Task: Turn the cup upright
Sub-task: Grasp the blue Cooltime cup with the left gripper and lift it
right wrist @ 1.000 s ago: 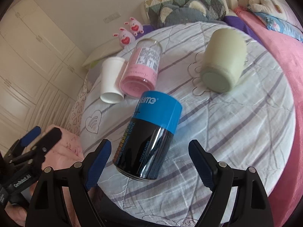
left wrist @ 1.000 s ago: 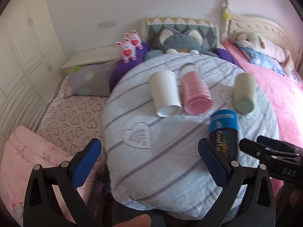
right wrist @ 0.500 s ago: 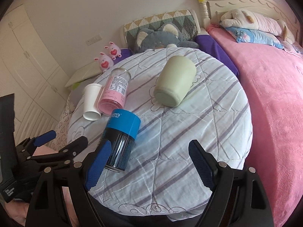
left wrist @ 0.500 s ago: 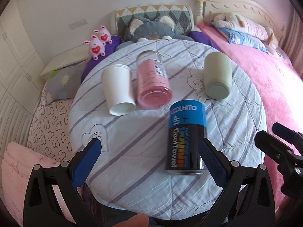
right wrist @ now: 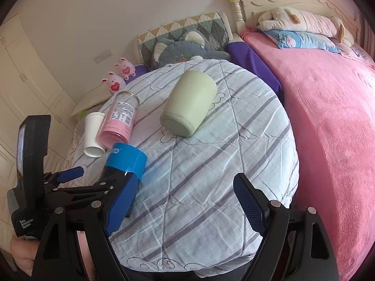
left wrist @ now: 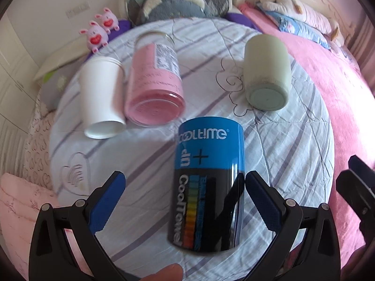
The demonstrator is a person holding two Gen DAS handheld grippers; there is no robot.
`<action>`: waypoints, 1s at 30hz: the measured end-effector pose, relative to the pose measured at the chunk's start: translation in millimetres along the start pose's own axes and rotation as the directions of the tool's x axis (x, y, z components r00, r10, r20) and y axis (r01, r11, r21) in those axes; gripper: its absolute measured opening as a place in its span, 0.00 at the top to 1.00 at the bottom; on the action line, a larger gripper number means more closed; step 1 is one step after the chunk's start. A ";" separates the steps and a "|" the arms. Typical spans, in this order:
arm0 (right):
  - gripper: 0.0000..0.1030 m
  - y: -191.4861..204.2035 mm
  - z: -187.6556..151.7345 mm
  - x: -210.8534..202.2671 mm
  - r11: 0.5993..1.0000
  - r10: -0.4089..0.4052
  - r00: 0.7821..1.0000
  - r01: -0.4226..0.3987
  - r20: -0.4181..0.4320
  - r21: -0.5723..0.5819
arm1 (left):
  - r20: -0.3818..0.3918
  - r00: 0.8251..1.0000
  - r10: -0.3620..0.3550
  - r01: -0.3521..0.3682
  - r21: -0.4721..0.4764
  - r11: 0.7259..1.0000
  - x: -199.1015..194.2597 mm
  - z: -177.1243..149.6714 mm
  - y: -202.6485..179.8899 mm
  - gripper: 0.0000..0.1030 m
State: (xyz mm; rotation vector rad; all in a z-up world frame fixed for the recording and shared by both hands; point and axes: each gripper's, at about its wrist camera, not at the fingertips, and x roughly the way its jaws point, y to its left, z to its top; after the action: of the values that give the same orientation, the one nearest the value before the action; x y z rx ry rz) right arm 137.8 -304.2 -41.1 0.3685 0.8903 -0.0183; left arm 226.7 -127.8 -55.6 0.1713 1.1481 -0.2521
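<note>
Several cups lie on their sides on a round striped cushion (left wrist: 145,164): a blue-and-black can-shaped cup (left wrist: 208,187), a pink glass jar (left wrist: 154,82), a white paper cup (left wrist: 100,98) and a pale green cup (left wrist: 266,70). My left gripper (left wrist: 185,201) is open, its fingers on either side of the blue-and-black cup's lower end, right pad close to it. My right gripper (right wrist: 187,203) is open and empty over the cushion's front. The right wrist view shows the blue cup (right wrist: 126,159), the green cup (right wrist: 189,105), the jar (right wrist: 119,121) and the left gripper (right wrist: 98,182).
A pink bed (right wrist: 332,117) with plush toys lies to the right. Pillows and a grey plush (left wrist: 173,2) sit behind the cushion, with two pink bunny toys (left wrist: 99,30). White wardrobe doors (right wrist: 23,75) stand at the left.
My left gripper has moved forward and right, so the blue-and-black cup now lies between its fingers. My right gripper has pulled back and to the right, away from that cup.
</note>
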 end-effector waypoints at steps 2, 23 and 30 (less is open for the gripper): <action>0.18 -3.4 1.1 5.4 1.000 0.002 1.000 -0.002 -0.009 0.005 | -0.025 0.999 -0.024 0.023 -0.013 1.000 8.0 4.0 -0.2 0.00; 0.18 -19.9 1.5 19.8 0.999 0.013 1.000 -0.012 -0.028 0.046 | -0.114 0.982 -0.153 0.150 -0.035 0.988 14.9 -6.8 4.9 0.33; 0.18 -15.5 -3.5 12.0 0.999 0.021 1.000 -0.020 -0.017 0.043 | 0.025 0.989 -0.145 0.144 0.021 0.989 -23.4 -14.1 7.5 0.33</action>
State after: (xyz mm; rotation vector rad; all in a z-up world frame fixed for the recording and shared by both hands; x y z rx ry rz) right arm 140.3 -315.9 -57.0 0.4188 0.9047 -0.0151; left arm 207.3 -114.3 -39.8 0.1017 1.1337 -0.3929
